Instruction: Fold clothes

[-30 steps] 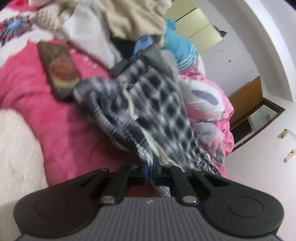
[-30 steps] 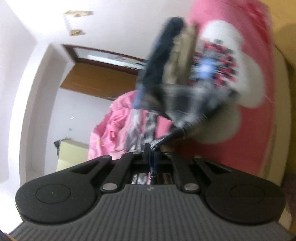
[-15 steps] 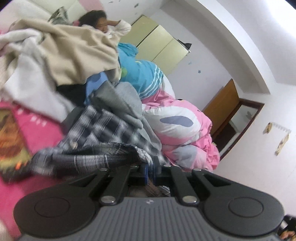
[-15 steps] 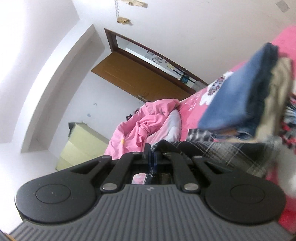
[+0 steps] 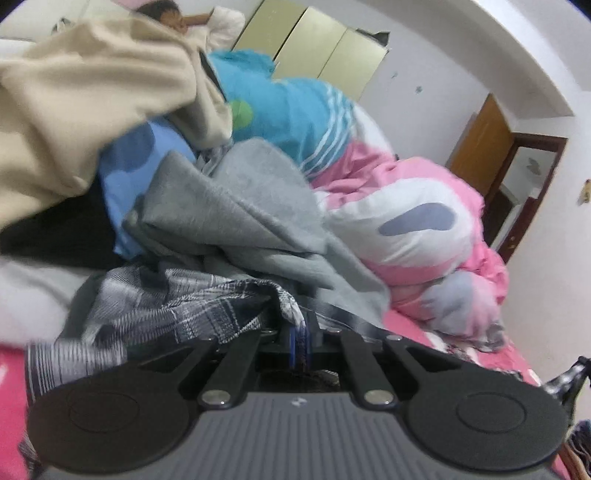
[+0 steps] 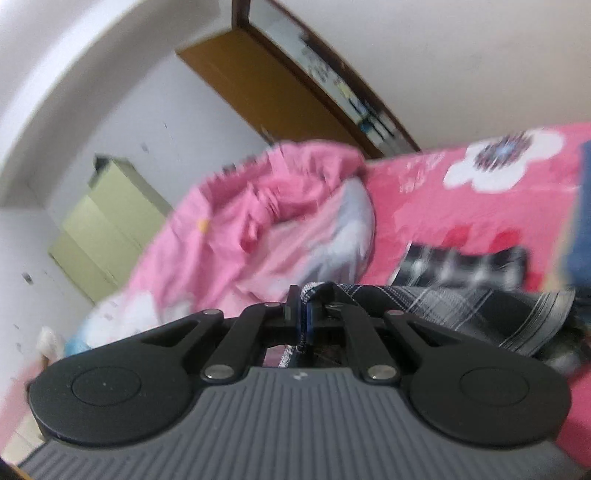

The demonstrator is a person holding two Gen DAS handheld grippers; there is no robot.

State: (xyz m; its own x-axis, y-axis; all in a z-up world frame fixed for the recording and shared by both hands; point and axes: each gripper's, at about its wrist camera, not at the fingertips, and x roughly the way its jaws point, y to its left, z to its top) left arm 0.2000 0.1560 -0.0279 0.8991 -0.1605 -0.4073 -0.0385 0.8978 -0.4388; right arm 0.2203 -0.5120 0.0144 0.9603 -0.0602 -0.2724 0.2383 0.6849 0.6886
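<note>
A dark plaid garment (image 5: pixel 155 310) with grey and white checks drapes to the left of my left gripper (image 5: pixel 301 332), which is shut on its edge. In the right wrist view the same plaid garment (image 6: pixel 461 310) stretches off to the right from my right gripper (image 6: pixel 304 314), also shut on a fold of it. Both views are blurred. Behind the left gripper a heap of unfolded clothes rises: a grey piece (image 5: pixel 251 206), a beige one (image 5: pixel 85 107), a light blue one (image 5: pixel 129 170) and a black one (image 5: pixel 55 232).
A pink and white quilt (image 5: pixel 413 225) is bunched on the pink flowered bed (image 6: pixel 443 206). A turquoise striped cloth (image 5: pixel 295 114) lies behind the heap. A person (image 5: pixel 192 18) lies at the far end. A yellow-green wardrobe (image 6: pixel 107 225), a wooden door (image 5: pixel 484 144), blue folded clothes (image 6: pixel 583 221).
Both grippers swung sideways with the plaid garment. The left view went from the bedspread to the clothes heap and quilt. The right view turned past the folded stack toward the quilt and wardrobe.
</note>
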